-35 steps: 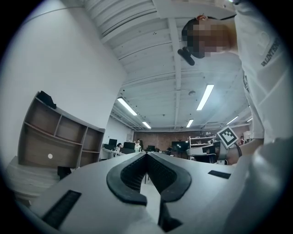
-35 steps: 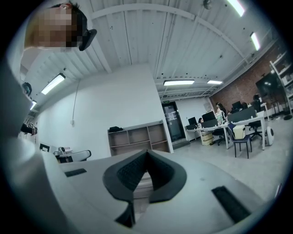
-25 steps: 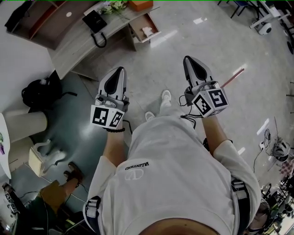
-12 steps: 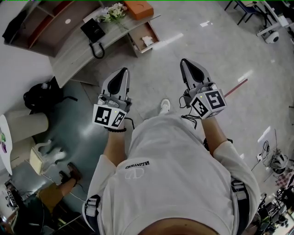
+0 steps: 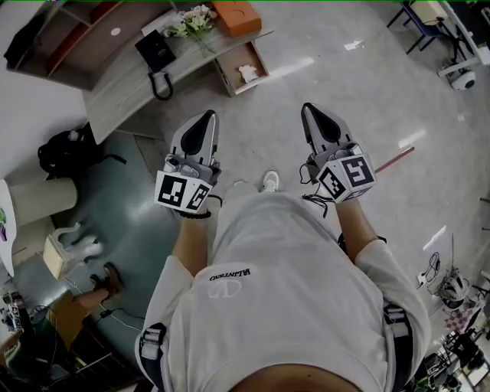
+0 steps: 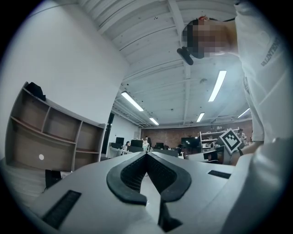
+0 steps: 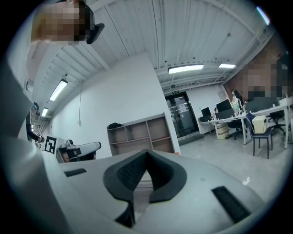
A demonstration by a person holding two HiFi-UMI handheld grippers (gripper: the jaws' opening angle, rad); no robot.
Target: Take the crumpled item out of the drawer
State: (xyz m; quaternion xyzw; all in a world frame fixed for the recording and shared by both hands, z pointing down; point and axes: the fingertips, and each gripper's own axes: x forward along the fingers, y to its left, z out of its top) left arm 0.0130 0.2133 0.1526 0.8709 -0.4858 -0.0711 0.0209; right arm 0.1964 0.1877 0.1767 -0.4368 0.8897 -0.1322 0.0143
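Stands on a glossy pale-grey floor (image 5: pixel 367 92) in an open office lit by strip lights (image 6: pixel 219 86). Has, far left, a black backpack (image 5: pixel 65 153) on a teal patch of floor and a brown shelf unit (image 5: pixel 69 34) against the white wall. Faces a curved table (image 5: pixel 115 92) some way ahead, loaded with a black telephone (image 5: pixel 155 52), flowers (image 5: pixel 191 17) and an orange box (image 5: pixel 236 12). Holds the left gripper (image 5: pixel 207 115) up, jaws pressed together on nothing. Keeps well apart from the drawer (image 5: pixel 239 57), pulled open at the table's end with the white crumpled item (image 5: pixel 248 73) inside. Wears a white T-shirt (image 5: pixel 283 306) printed VALENTINO. Holds the right gripper (image 5: pixel 308 108) likewise closed and empty, near a red stick (image 5: pixel 395 159) on the floor.
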